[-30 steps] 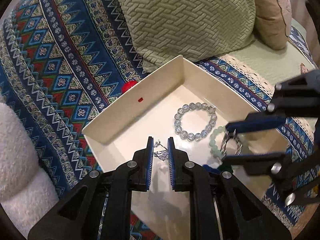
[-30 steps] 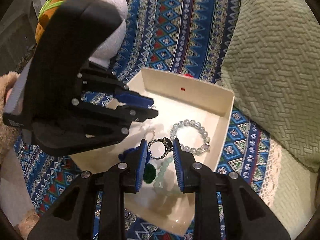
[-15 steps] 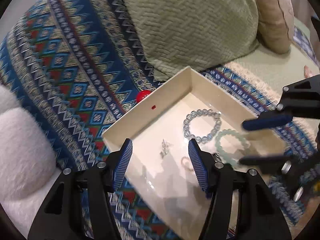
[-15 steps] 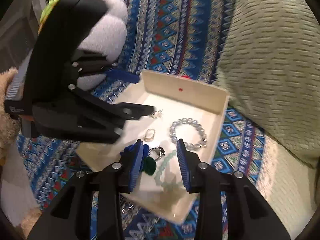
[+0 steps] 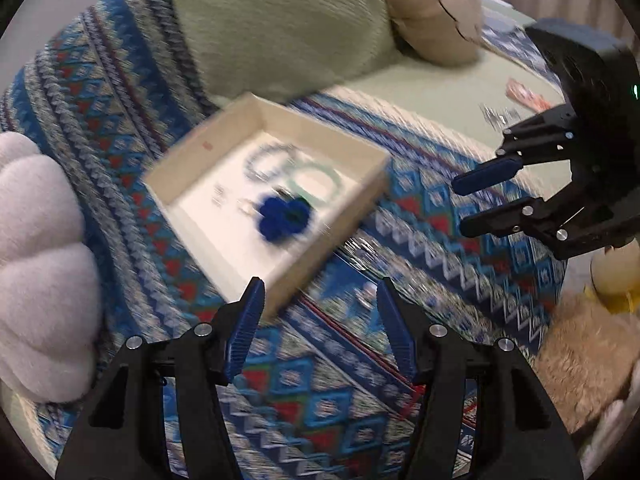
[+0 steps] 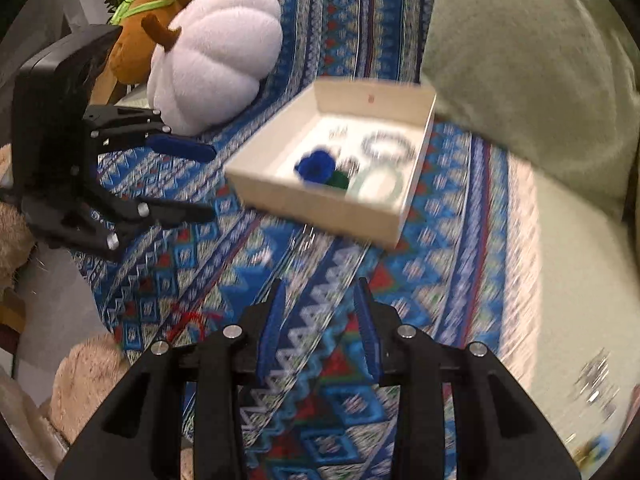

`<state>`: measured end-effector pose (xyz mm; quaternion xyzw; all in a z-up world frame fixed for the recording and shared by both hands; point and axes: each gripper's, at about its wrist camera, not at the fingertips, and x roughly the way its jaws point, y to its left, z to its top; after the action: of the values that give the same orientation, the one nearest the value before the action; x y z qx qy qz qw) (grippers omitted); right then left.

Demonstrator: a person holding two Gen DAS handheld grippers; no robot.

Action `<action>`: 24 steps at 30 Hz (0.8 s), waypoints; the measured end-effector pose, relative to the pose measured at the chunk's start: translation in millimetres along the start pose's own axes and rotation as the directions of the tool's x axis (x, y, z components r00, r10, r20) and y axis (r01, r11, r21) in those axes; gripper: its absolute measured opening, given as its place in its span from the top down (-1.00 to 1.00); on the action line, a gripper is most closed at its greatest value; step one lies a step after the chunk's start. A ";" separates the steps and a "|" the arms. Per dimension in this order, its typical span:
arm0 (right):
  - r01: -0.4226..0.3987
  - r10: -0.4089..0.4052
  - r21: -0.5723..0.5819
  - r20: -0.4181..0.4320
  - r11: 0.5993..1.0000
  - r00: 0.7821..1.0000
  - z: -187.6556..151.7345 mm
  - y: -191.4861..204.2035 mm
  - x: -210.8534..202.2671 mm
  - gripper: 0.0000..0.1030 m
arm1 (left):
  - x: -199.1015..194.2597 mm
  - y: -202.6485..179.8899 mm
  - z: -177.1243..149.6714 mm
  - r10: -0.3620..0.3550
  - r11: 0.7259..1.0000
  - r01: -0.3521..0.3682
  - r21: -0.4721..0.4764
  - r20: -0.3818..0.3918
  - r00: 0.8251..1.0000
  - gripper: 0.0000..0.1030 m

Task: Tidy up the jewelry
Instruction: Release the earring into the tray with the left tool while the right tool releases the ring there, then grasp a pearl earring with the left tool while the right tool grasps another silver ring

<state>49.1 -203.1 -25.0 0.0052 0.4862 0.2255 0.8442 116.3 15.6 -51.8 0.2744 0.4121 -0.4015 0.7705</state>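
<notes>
A cream box lies on the patterned blanket. In it are a clear bead bracelet, a pale green bracelet, a blue pom-pom piece and a small silver piece. My left gripper hovers open over the blanket just in front of the box, with nothing between its fingers. My right gripper also stands open and empty, further back from the box. Each gripper shows in the other's view: the right one and the left one. Everything is motion-blurred.
A small silvery piece lies on the blanket by the box, and another on the green cloth near a pink-orange item. A green cushion, white pumpkin plush and brown plush toy border the box.
Both grippers opened, left their jewelry in the box and pulled back from it. The box now lies ahead of the fingertips instead of under them.
</notes>
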 end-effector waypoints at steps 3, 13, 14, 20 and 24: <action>-0.014 0.015 0.033 -0.004 0.999 1.000 -7.8 2.9 11.1 0.19 | 21.6 -11.4 -7.1 -0.018 1.000 0.017 -0.022 -0.024 1.000 -0.14; -0.032 0.032 -0.004 -0.010 0.999 0.999 17.8 5.7 50.3 0.19 | 57.9 -14.8 -10.6 -0.054 0.997 0.050 -0.066 -0.051 0.997 -0.14; -0.034 0.033 -0.011 -0.013 0.999 0.999 20.4 5.7 54.4 0.19 | 59.4 -13.9 -11.0 -0.058 0.996 0.054 -0.072 -0.049 0.997 -0.14; -0.020 0.018 -0.059 -0.029 0.998 0.999 36.4 8.4 75.7 0.19 | 61.9 -10.9 -9.1 -0.100 0.991 0.096 -0.098 -0.039 0.994 0.13; 0.002 -0.006 -0.076 -0.050 0.997 0.999 38.5 8.9 86.6 0.51 | 60.8 -8.5 -8.6 -0.117 0.987 0.113 -0.112 -0.037 0.992 0.63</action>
<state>114.3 -153.6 -73.5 -0.0337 0.4984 0.2420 0.8318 126.1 -6.2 -109.0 0.2161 0.4652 -0.4161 0.7508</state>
